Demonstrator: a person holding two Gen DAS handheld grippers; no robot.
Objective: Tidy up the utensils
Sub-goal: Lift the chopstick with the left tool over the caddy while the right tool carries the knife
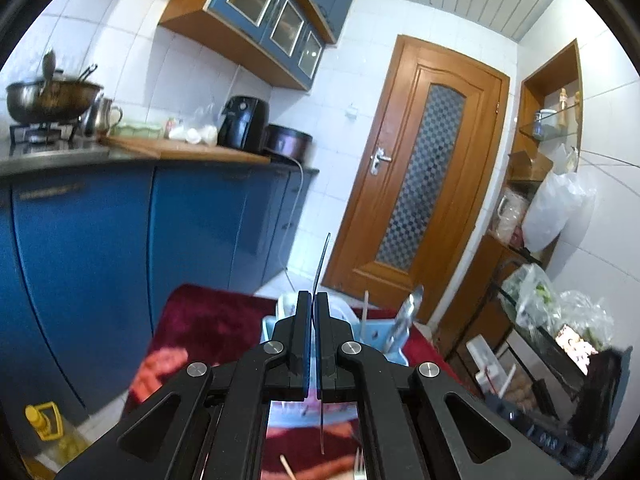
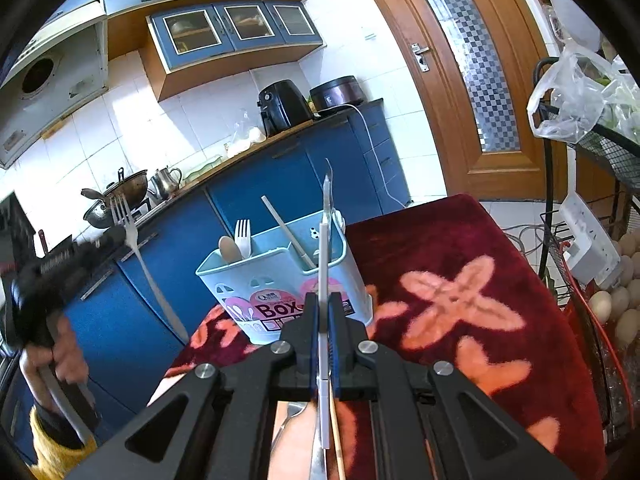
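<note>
A light blue utensil box (image 2: pixel 240 280) stands on a table under a red floral cloth (image 2: pixel 440 260). It holds a wooden spoon (image 2: pixel 228 248), a white plastic fork (image 2: pixel 243 236) and a pale stick (image 2: pixel 288 236). My right gripper (image 2: pixel 322 298) is shut on a white plastic utensil (image 2: pixel 323 240), seen edge-on, just in front of the box. My left gripper (image 2: pixel 116 236), in a person's hand to the left of the box, is shut on a metal fork (image 2: pixel 136 248) with tines up. In the left wrist view the gripper (image 1: pixel 313 296) clamps that fork (image 1: pixel 322 260) edge-on above the box (image 1: pixel 380 336).
Loose utensils lie on the cloth below the grippers, among them a chopstick (image 1: pixel 288 468) and a metal piece (image 2: pixel 296 412). Blue cabinets (image 2: pixel 260 200) run behind the table. A wire rack with eggs (image 2: pixel 616 300) and plastic bags stands at the right. A wooden door (image 1: pixel 420 168) is beyond.
</note>
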